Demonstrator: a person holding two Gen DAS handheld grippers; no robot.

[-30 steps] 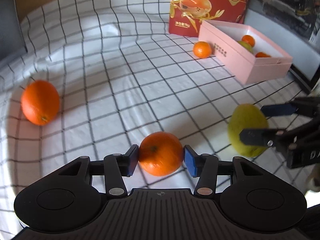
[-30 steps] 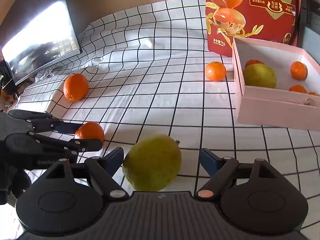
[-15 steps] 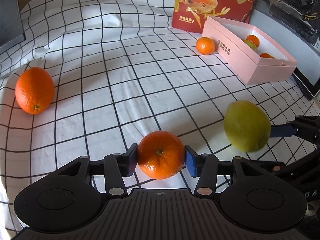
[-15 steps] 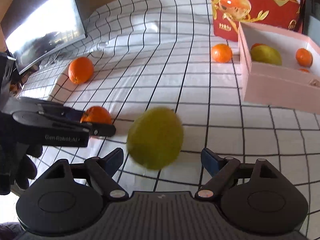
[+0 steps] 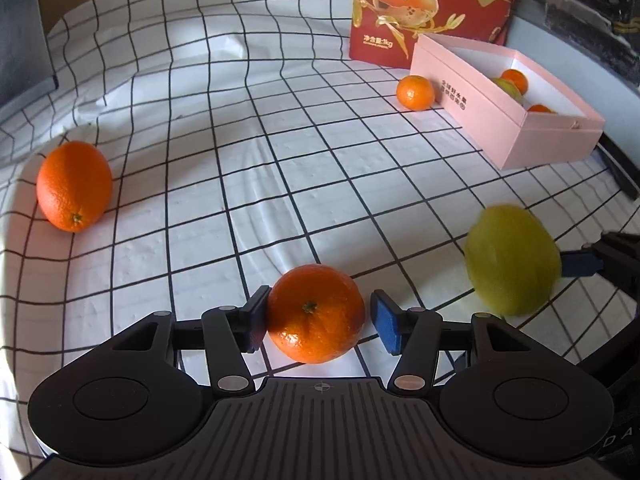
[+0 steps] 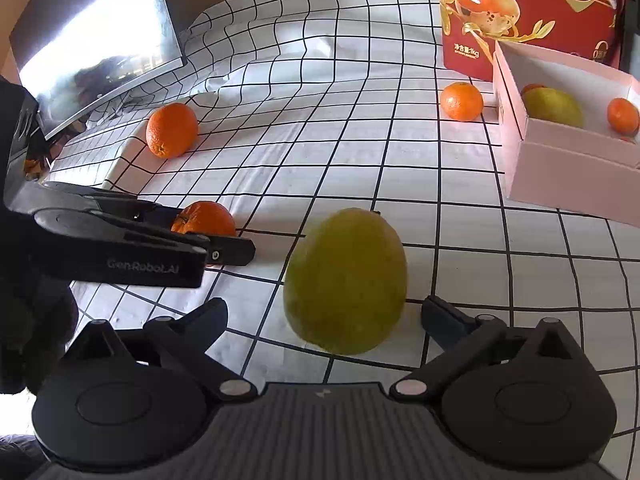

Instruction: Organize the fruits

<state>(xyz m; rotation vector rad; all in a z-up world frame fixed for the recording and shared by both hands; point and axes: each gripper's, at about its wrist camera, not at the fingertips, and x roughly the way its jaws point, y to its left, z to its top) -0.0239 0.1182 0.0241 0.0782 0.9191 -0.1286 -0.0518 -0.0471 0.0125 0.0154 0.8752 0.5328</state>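
Right now, this is what I read off the two wrist cameras:

- Left hand-held gripper (image 5: pixel 318 316): low over the cloth and pointing toward the far boxes. Its fingers are closed on the held orange (image 5: pixel 316 314), one pad on each flank and the stem end facing the camera.
- Right hand-held gripper (image 6: pixel 324 312): level with the left one and just to its right. Its fingers are spread wide.
- The green fruit (image 6: pixel 346 280) sits between those fingers with clear space on both sides. It is blurred, and I cannot tell whether it rests on the cloth.
- Red carton (image 5: pixel 432 8): the largest container, standing upright at the far edge. It is printed with pictures of eggs or fruit.
- Pink box (image 5: pixel 552 140): open-topped, lying just in front of the carton and to its right.
- Inside the box I see a second green fruit (image 6: pixel 554 106) against the near-left corner. A small orange (image 6: pixel 623 115) lies to its right, and another peeks out behind it.
- Checked cloth (image 5: pixel 240 120): white with black grid lines, wrinkled, covering the tabletop.
- Dark screen (image 6: pixel 92 40): leaning at the far left and reflecting bright light.
- Big orange (image 5: pixel 74 186): alone on the left of the cloth, well apart from the boxes.
- Loose mandarin (image 5: pixel 415 93): on the cloth just beside the pink box's near corner, outside it.
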